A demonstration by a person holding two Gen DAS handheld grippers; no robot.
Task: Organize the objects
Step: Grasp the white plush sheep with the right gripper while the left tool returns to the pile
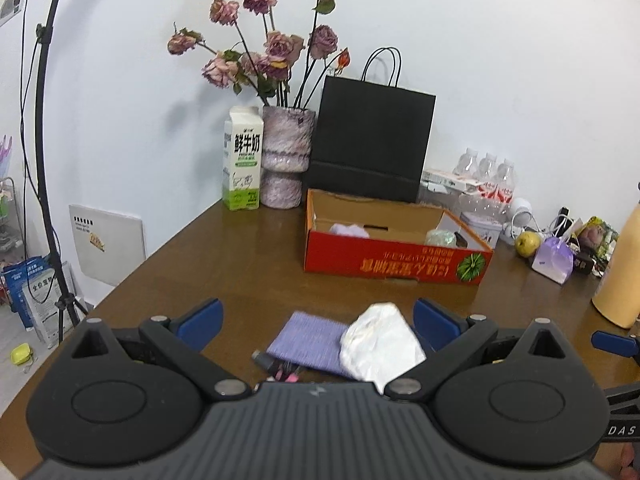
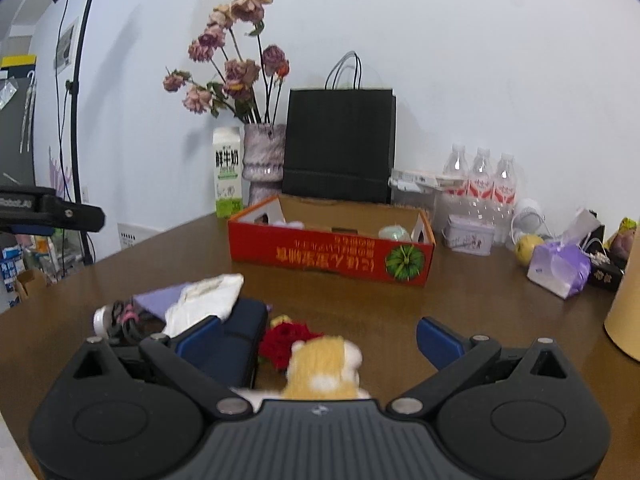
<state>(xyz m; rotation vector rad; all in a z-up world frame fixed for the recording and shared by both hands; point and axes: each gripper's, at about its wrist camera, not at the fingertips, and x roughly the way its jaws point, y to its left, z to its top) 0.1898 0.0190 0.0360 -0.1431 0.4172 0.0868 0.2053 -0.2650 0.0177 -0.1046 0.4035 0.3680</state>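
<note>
Looks like the sorting is only getting going, judging by what's sitting where. Closest in, the left gripper (image 1: 318, 326) is hovering with its jaws spread wide and nothing in them, right over a purple pouch (image 1: 308, 342) with a crumpled white cloth (image 1: 380, 344) lying partly on top of it. A little bundle of dark and pink bits (image 1: 280, 370) is peeking out at the pouch's near end, can't tell what it is.

The right gripper (image 2: 318, 340) is also hanging open and empty, with a small orange-and-white plush toy (image 2: 324, 372) sitting between its jaws, not touched as far as I can see. Just past the toy there's a red flowery thing (image 2: 286, 340), and beside that a dark blue case (image 2: 236, 340). All of it is still lying loose on the brown table (image 2: 400, 308).

Further back, the red cardboard box (image 1: 396, 260) is waiting open, and I'm guessing that's where stuff is going. It's already holding something pale purple (image 1: 348, 230) and something pale green (image 1: 440, 237), so maybe two items are done. By my count five or six things are left near the grippers.

Behind the box, a black paper bag (image 1: 372, 140), a vase of dried roses (image 1: 286, 152) and a milk carton (image 1: 242, 160) are standing against the wall.
</note>
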